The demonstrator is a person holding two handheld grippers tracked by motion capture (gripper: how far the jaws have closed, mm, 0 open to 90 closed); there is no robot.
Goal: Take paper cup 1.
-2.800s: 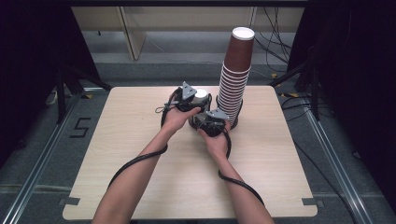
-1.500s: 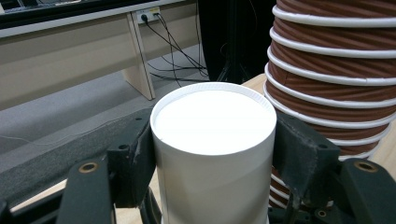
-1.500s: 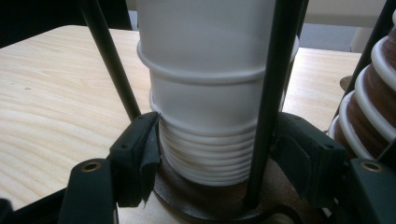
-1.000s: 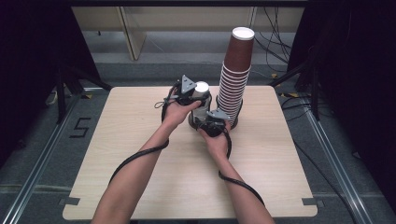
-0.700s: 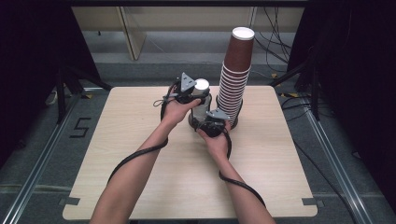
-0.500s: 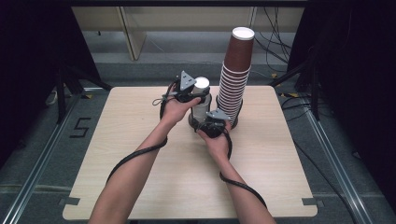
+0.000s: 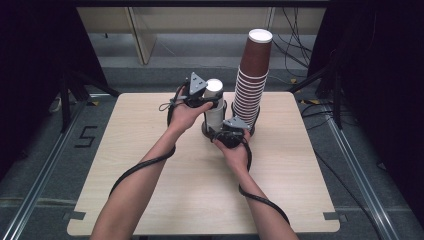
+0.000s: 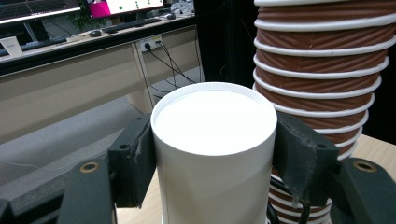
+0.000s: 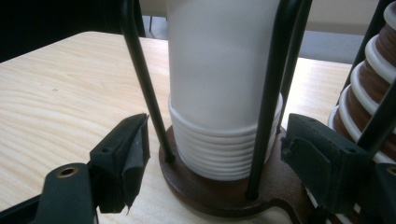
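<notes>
One white cup (image 8: 212,154) is clamped in the left tongs (image 8: 212,149), partly raised from its nested stack (image 9: 224,154) in the wire holder (image 9: 210,186); the right tongs (image 9: 215,163) stand apart around the holder's base, and full separation is left.

Wooden table (image 7: 150,150), tall stack of brown cups (image 7: 252,75) at its far edge

Two stacks of paper cups and one wire cup holder on one table.

One white cup stack (image 7: 214,102) at 9 o'clock of one brown stack (image 7: 251,85); one dark holder base (image 9: 219,189); two grippers; table (image 7: 150,165).
</notes>
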